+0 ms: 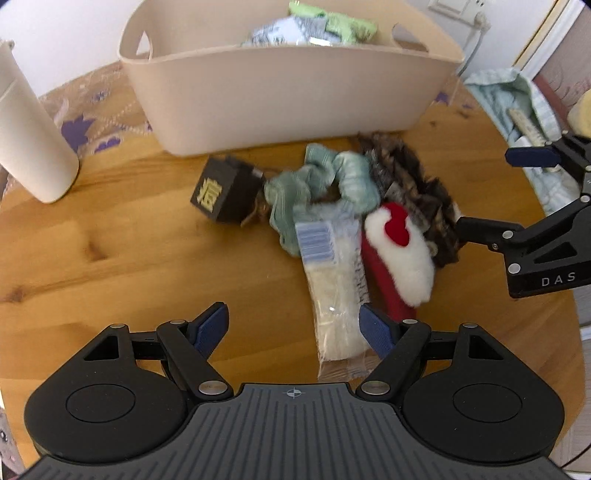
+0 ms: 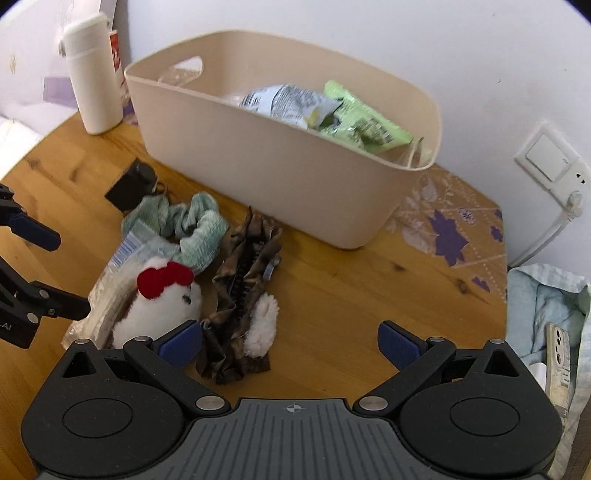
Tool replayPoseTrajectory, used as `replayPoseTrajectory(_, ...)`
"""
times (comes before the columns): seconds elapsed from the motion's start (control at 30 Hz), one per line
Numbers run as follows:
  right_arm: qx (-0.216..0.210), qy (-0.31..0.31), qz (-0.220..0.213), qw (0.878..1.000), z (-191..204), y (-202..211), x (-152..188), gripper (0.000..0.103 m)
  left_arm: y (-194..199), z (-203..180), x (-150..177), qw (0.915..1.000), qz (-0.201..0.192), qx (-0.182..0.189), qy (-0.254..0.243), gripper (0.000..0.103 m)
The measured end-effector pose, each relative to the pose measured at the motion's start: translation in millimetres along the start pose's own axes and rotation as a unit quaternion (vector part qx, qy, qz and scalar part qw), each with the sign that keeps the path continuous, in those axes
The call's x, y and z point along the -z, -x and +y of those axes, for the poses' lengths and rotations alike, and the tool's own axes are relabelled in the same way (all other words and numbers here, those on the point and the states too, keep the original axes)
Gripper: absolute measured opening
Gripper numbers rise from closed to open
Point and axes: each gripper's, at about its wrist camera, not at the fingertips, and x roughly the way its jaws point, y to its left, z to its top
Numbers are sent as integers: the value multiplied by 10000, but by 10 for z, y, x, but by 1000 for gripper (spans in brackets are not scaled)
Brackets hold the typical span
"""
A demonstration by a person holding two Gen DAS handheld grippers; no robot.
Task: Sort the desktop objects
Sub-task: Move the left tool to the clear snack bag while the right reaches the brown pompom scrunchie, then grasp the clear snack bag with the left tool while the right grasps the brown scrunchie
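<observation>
Left wrist view, from the left: white bottle (image 1: 27, 136) upright on the wooden desk (image 1: 110, 240); black cube (image 1: 225, 190) with gold character; green scrunchie (image 1: 321, 184) touching it; clear packet (image 1: 334, 291) lying toward the left tongs (image 1: 293, 328), spread wide, empty; white plush with red bow (image 1: 400, 247); brown scrunchie (image 1: 413, 188); right tongs (image 1: 495, 192), parted, holding nothing. Beige bin (image 1: 288, 96) behind the pile, blue-grey and green packets (image 1: 314, 26) inside.

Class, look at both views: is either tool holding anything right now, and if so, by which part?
Nothing is held. The left tool and the right tool are both open and empty.
</observation>
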Motion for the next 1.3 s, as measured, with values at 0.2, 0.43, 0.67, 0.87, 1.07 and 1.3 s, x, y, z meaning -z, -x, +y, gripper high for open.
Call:
replayPoseTrajectory(0.2, 27, 94, 92, 9999, 47, -152, -9, 103, -140, -1, -18, 9999, 39, -34, 116, 79)
replayPoseTrajectory(0.43, -1, 88, 137, 9999, 35, -319, -37, 103, -283, -60, -76, 9998, 32, -23, 175, 84)
replayPoseTrajectory(0.67, -35, 131, 163, 9998, 7, -469, -85, 103, -391, -130, -129, 9994, 99, 102, 321, 86)
replayPoseTrajectory(0.87, -113, 266, 106, 9995, -33, -513, -107, 100, -452, -227, -177, 9998, 94, -107, 158, 90)
replayPoseTrajectory(1.07, -566, 117, 173, 9982, -81, -536, -93, 69, -481, -281, -197, 9994, -30, -336, 109, 85)
replayPoseTrajectory(1.3, -924, 124, 231, 9954, -59, -450, -25, 33, -440, -292, -209, 9979, -356, -532, 61, 34)
